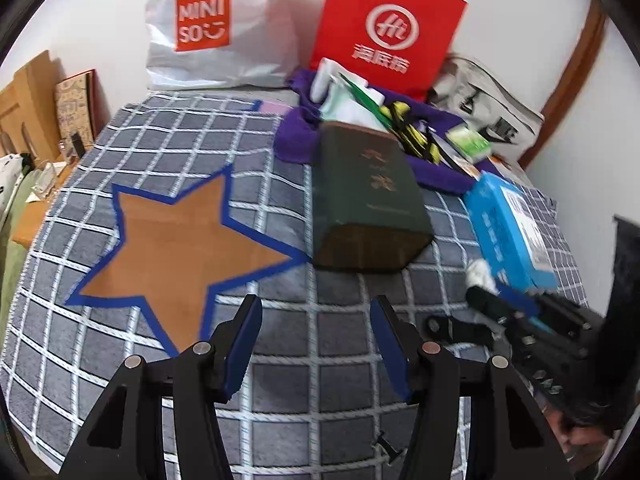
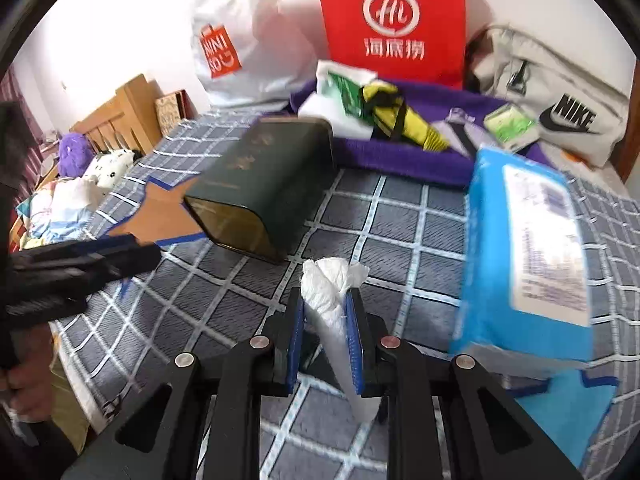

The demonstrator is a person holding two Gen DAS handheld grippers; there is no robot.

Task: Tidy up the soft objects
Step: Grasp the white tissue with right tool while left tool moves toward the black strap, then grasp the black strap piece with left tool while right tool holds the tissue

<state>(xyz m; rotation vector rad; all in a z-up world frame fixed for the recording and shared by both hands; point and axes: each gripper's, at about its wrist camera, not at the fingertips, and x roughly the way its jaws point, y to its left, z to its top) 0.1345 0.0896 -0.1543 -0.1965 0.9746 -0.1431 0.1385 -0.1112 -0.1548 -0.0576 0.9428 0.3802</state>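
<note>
My right gripper [image 2: 326, 298] is shut on a crumpled white plastic wad [image 2: 324, 284], whose top bulges above the blue pads while a tail hangs below them. In the left wrist view the same wad [image 1: 480, 272] shows at the tip of the blurred right gripper [image 1: 486, 296]. My left gripper [image 1: 316, 308] is open with nothing between its fingers, hovering over the grey checked cloth [image 1: 320, 360] just right of a brown star patch [image 1: 176, 240]. A purple towel [image 2: 400, 160] at the back carries a yellow-black item, white packets and a green pack.
A dark green tin box [image 2: 264, 176] lies mid-cloth. A blue tissue pack [image 2: 524, 252] sits right of my right gripper, above a light-blue patch [image 2: 576, 412]. A white Miniso bag [image 1: 208, 28], red bag [image 1: 388, 28] and grey Nike bag [image 2: 560, 116] line the wall.
</note>
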